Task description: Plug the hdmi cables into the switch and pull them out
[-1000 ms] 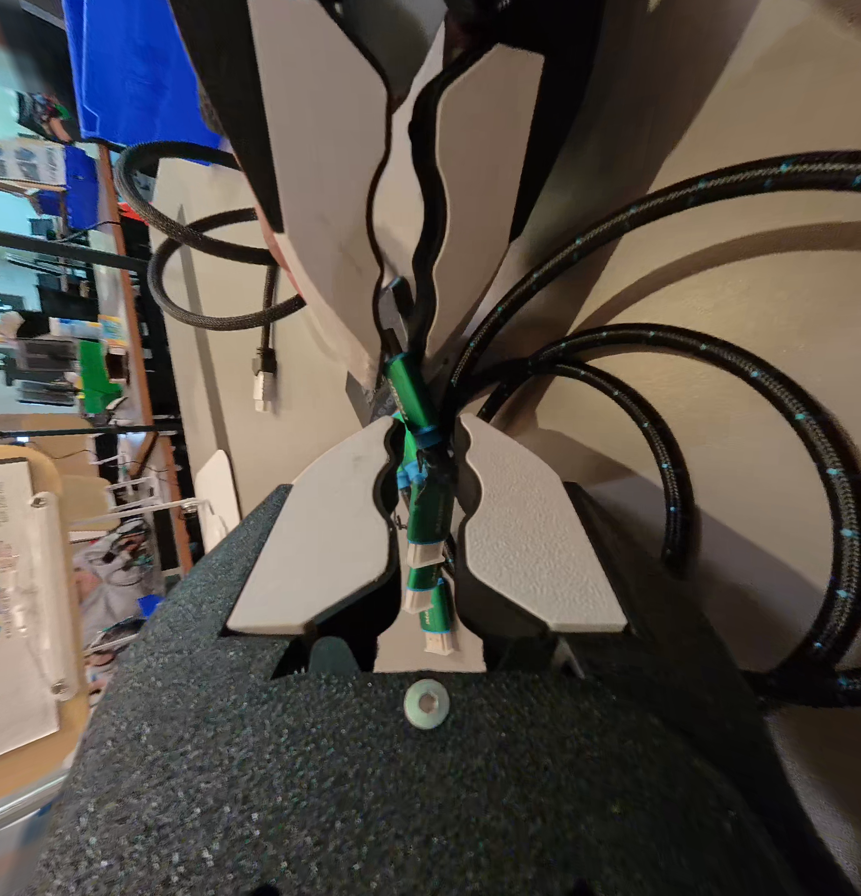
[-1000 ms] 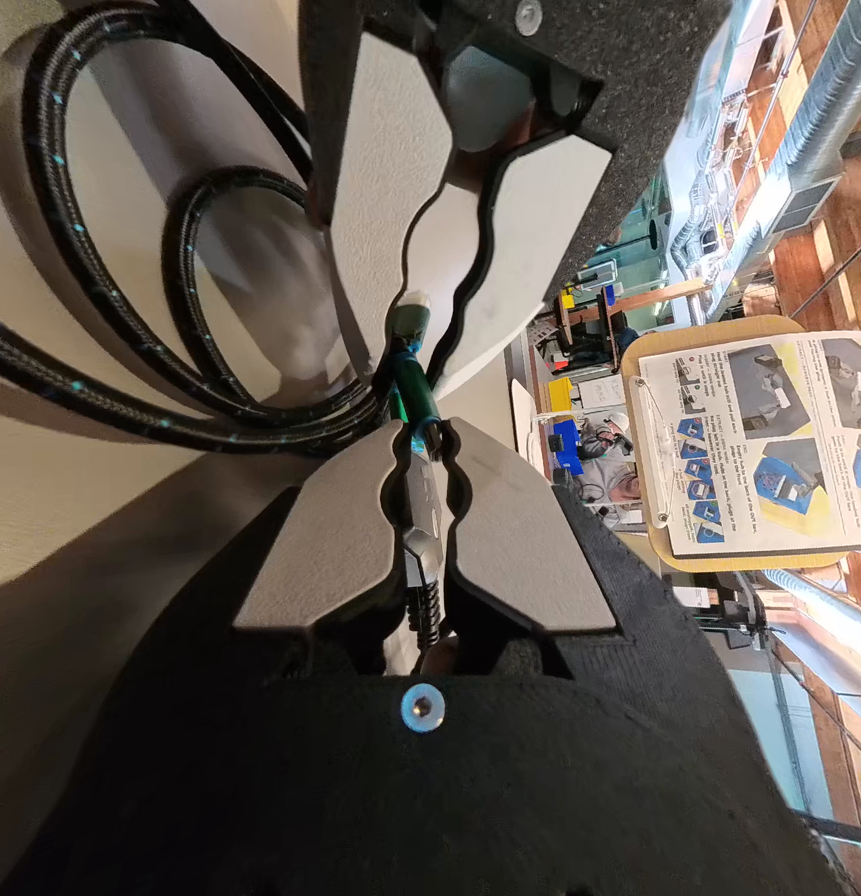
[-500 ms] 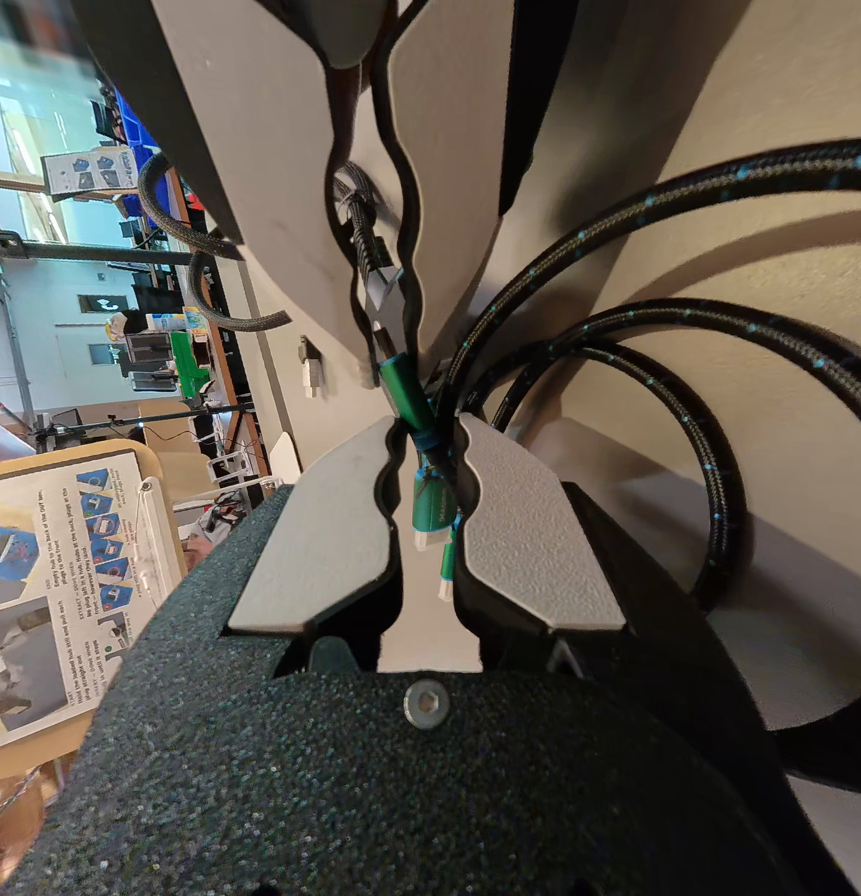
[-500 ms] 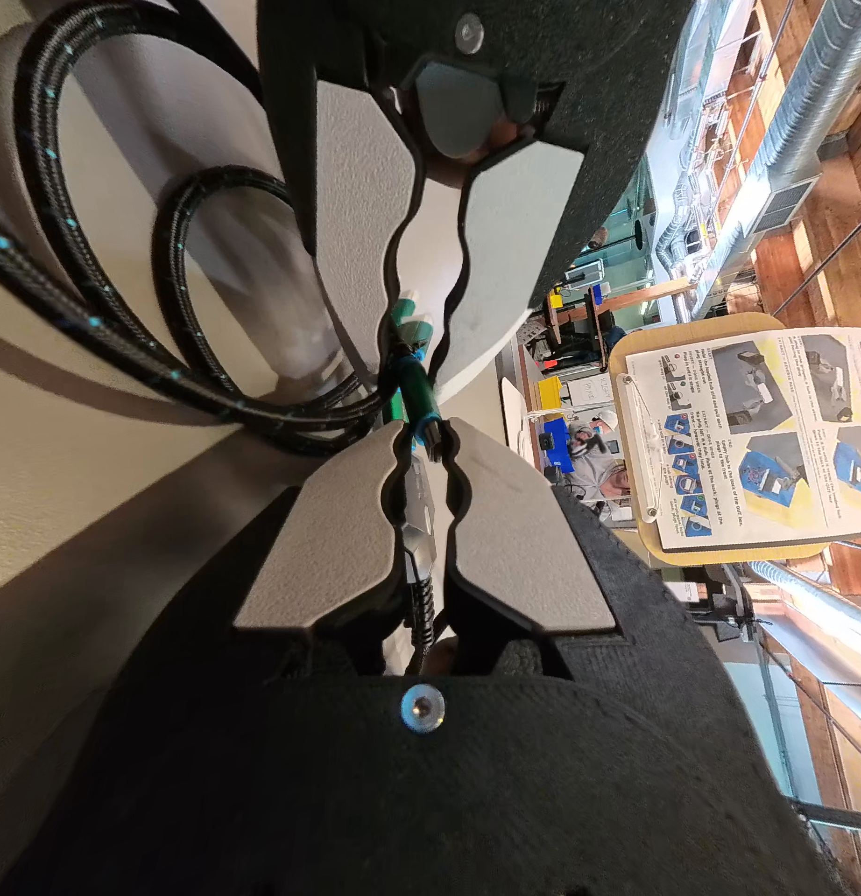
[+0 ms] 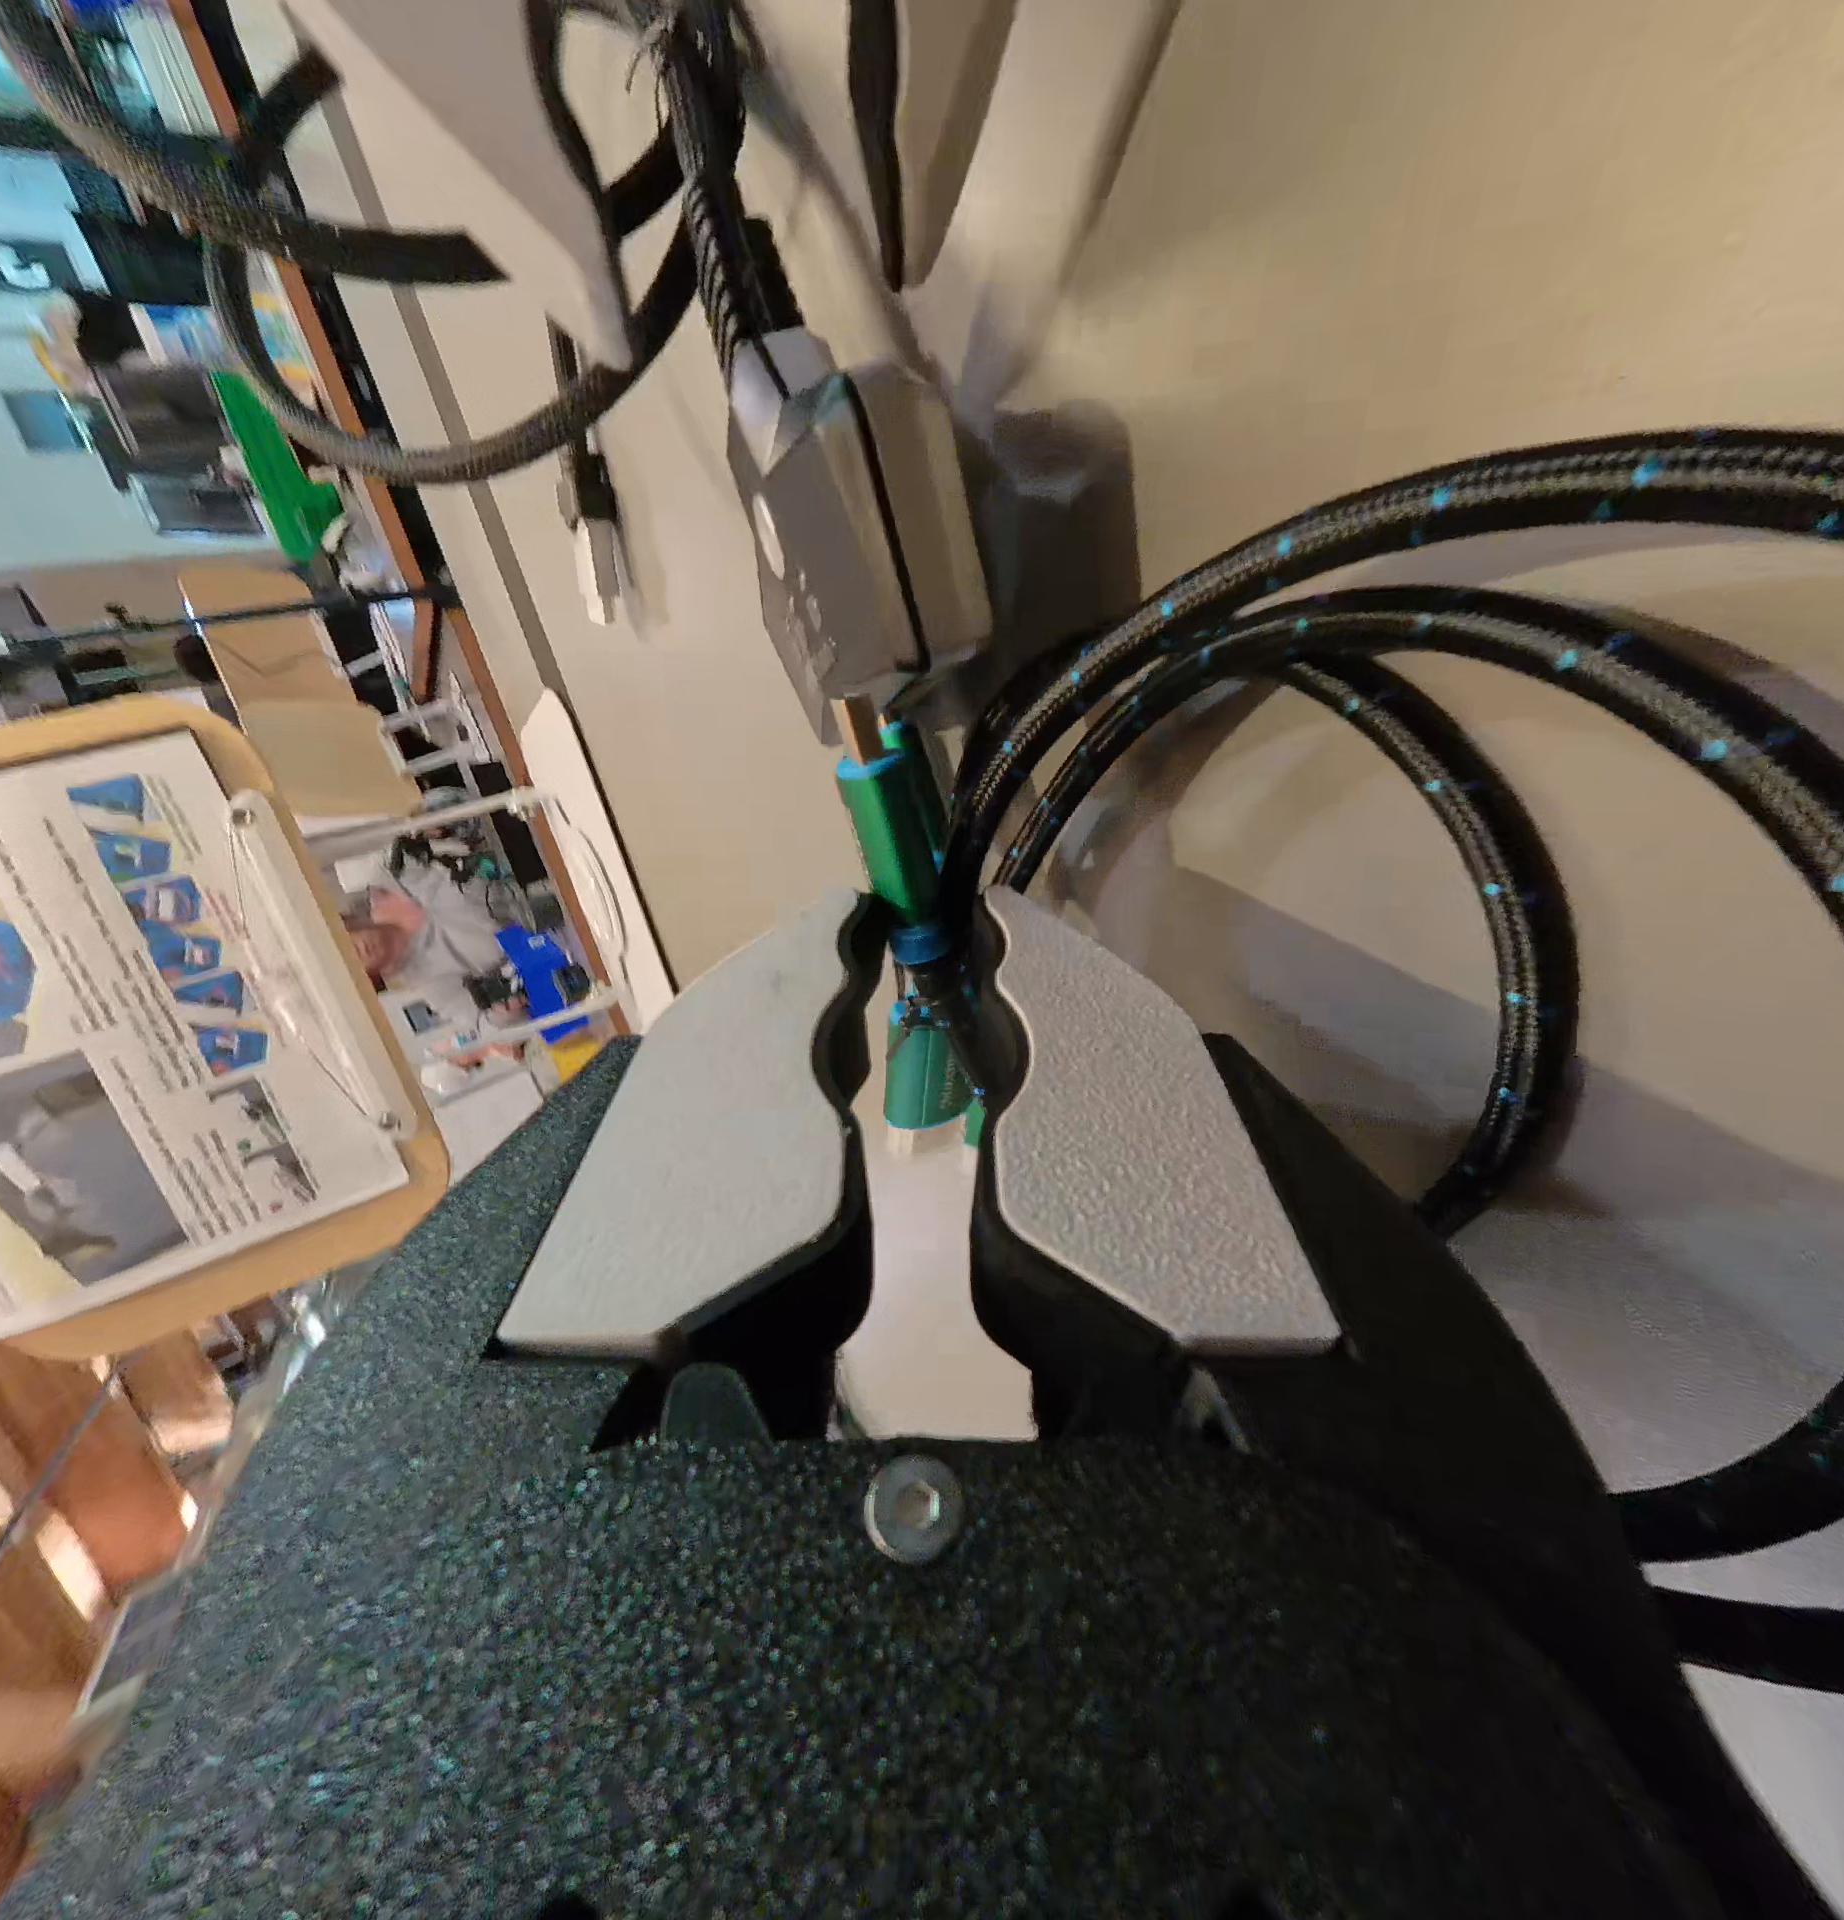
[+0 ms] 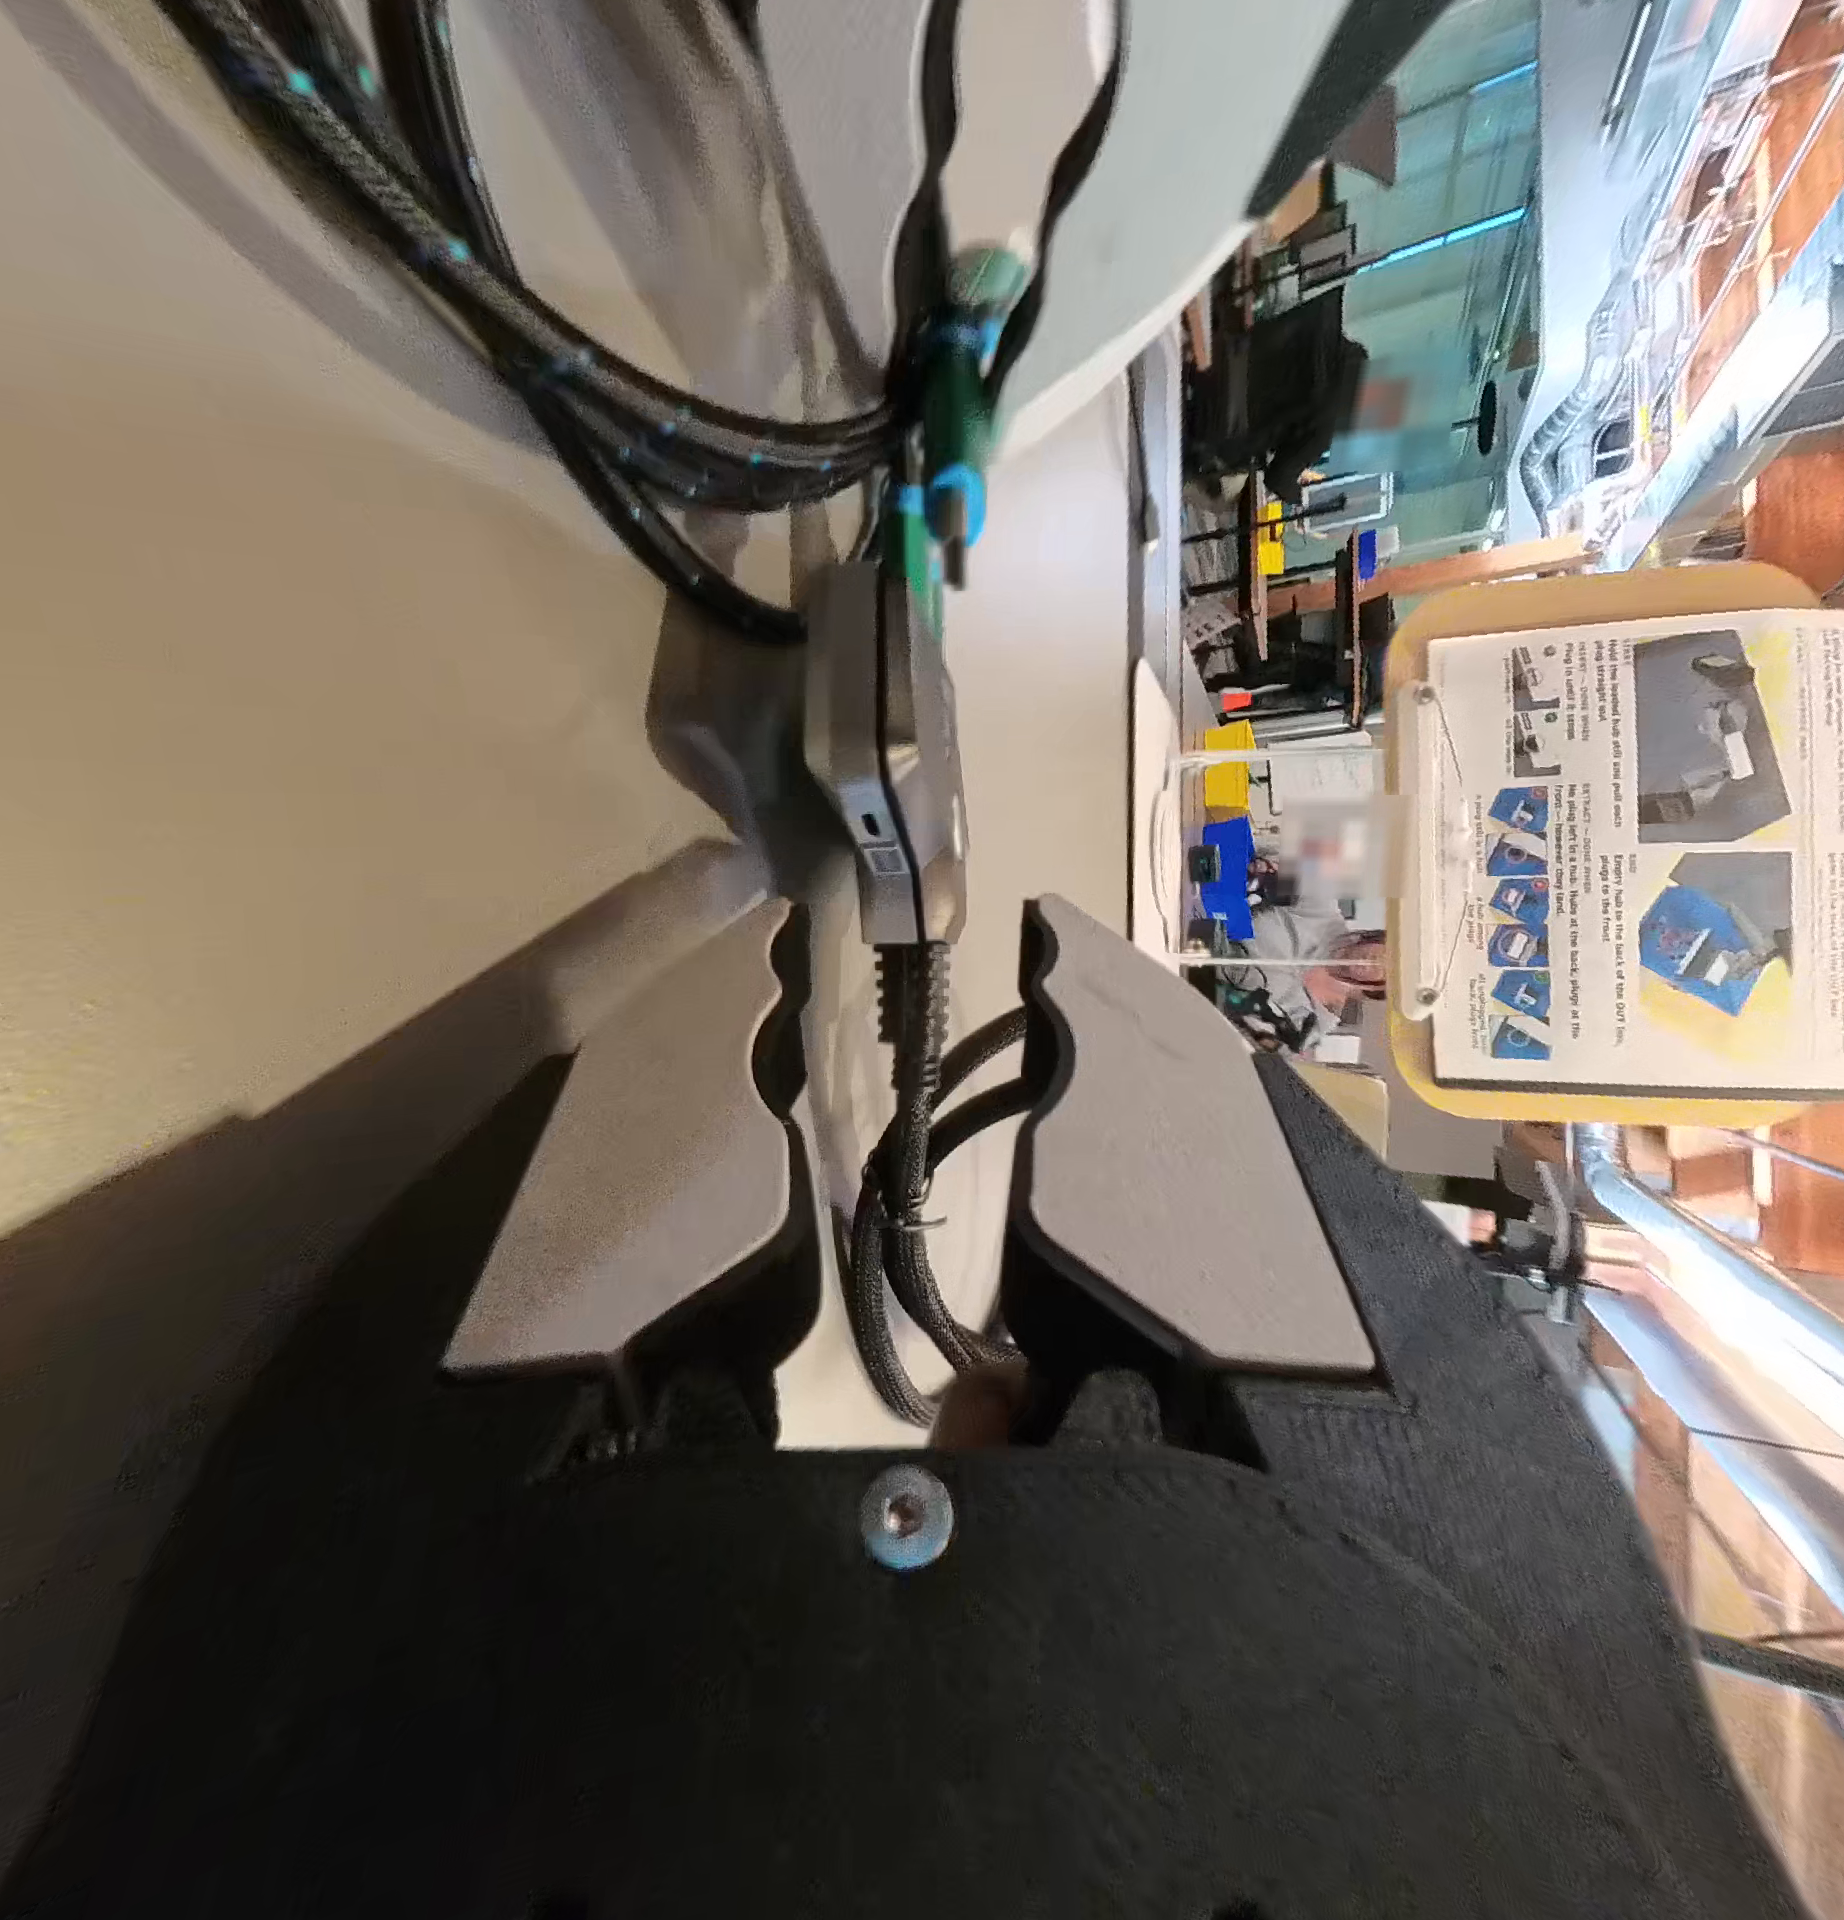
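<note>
1. The left gripper (image 5: 923, 940) has its two rough grey fingers (image 5: 1094, 1081) squeezed nearly shut on a shiny green plug (image 5: 890, 831) and its black woven cable (image 5: 1520, 665), which curls in loops on the tan table (image 5: 1520, 260).
2. The plug's tip sits at a smooth grey box (image 5: 845, 520).
3. The right gripper (image 6: 902, 935) is wide open, holding nothing; the box's ribbed black cord (image 6: 913, 1023) runs between its fingers.

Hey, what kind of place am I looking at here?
Probably a workshop or lab: a pale work table with black braided cables, an illustrated instruction sheet on a wooden board, and yellow and blue storage bins behind.
</note>
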`<state>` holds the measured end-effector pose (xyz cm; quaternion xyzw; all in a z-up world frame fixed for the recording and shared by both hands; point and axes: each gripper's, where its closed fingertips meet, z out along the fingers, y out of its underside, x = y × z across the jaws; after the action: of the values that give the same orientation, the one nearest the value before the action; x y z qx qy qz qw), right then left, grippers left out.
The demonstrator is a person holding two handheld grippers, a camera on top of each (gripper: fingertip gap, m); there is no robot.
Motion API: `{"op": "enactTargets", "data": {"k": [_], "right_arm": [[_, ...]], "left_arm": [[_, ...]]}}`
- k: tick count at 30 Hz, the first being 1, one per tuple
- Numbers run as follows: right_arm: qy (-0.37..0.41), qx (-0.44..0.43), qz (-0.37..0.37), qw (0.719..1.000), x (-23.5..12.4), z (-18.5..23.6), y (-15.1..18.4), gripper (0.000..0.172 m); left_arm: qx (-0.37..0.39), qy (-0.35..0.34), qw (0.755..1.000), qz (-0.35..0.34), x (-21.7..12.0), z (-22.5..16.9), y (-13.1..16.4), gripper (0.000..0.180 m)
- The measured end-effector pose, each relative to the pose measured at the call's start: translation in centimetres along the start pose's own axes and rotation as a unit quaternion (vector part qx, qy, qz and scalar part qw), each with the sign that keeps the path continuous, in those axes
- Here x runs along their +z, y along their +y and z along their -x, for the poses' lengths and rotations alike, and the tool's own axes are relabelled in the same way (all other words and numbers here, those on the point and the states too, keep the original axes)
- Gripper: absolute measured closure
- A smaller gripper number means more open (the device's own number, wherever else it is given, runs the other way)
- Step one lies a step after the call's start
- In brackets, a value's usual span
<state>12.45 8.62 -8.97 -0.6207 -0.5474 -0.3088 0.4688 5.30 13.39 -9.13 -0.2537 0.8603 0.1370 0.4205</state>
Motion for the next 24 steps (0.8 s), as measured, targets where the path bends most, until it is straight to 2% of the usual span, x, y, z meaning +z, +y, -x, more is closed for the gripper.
{"op": "enactTargets", "data": {"k": [3,8,12,20,24], "right_arm": [[-0.008,-0.034,0.021,0.999,1.2,0.6,0.0,0.132],[0.003,-0.065,0.017,0.998,2.3,0.1,-0.9,0.133],[0.009,-0.079,0.006,0.997,3.0,0.1,-1.1,0.149],[0.006,-0.012,-0.029,0.999,2.8,-0.2,-1.6,0.151],[0.01,-0.002,-0.031,0.999,2.8,-0.2,-1.4,0.151]], "left_arm": [[-0.005,0.0,0.999,0.041,0.1,-0.1,0.5,0.165],[0.001,-0.008,0.998,0.067,0.5,-0.6,0.5,0.165],[0.004,-0.019,0.997,0.074,0.7,-0.5,0.8,0.165],[0.03,-0.03,0.997,0.069,1.4,-0.4,1.1,0.165],[0.0,-0.027,0.998,0.052,1.6,-0.5,0.9,0.165]]}}
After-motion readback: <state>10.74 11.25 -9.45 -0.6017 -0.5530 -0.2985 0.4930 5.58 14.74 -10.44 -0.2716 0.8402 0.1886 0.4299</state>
